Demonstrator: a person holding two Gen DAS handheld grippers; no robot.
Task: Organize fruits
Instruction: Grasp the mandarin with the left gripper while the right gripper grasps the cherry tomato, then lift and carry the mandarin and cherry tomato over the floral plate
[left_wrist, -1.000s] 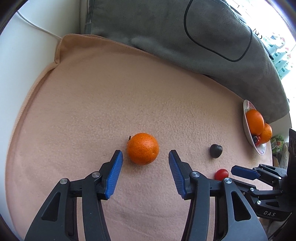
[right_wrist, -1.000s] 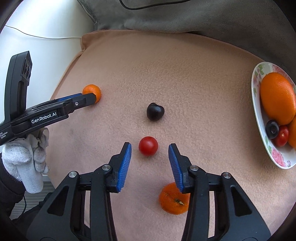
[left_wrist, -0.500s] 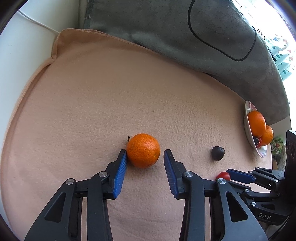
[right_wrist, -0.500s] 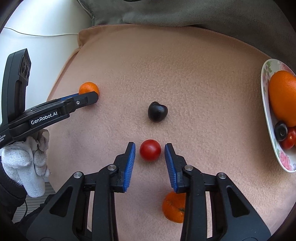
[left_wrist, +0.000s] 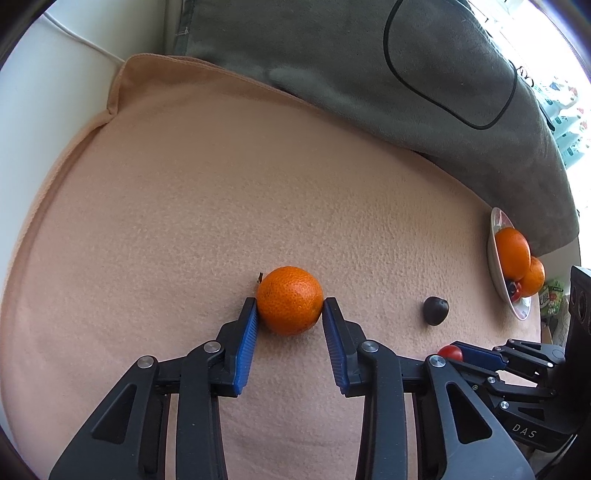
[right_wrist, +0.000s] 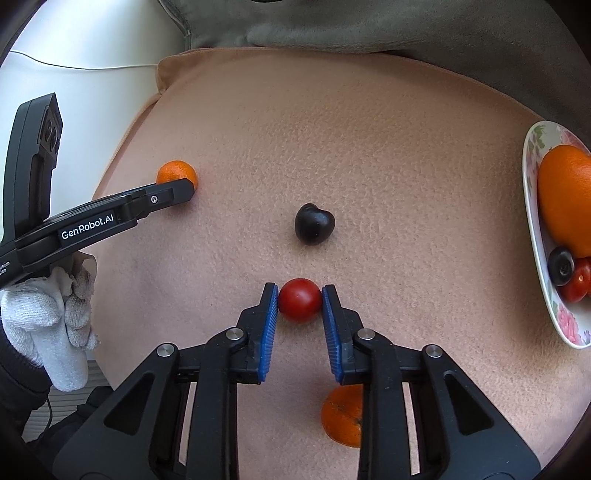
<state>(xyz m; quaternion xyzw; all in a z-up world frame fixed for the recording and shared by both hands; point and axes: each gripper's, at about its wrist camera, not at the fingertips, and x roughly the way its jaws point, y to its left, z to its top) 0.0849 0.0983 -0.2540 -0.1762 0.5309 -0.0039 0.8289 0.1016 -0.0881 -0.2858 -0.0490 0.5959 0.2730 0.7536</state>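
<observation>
Left wrist view: the left gripper (left_wrist: 290, 312) sits low in the centre of the frame, its two blue pads pressed against either side of a mandarin (left_wrist: 289, 300) that rests on a peach-coloured cloth (left_wrist: 184, 221). The grasp is closed on the fruit. To the right, a dark cherry (left_wrist: 436, 311) lies alone on the cloth. At the right edge, a floral plate (left_wrist: 496, 280) holds two oranges and smaller fruit. A grey blanket (left_wrist: 369, 55) fills the top of the frame.

In the right wrist view, the right gripper (right_wrist: 299, 301) reaches up from the bottom centre, its blue pads clamped on a cherry tomato (right_wrist: 299, 305) lying on the cloth. Just above it sits the dark cherry. A second mandarin (right_wrist: 343, 415) shows at the bottom, partly hidden behind the gripper's right finger. At the left edge, a white-gloved hand (right_wrist: 51, 321) grips the other tool, whose tip touches the first mandarin in the upper left.
</observation>
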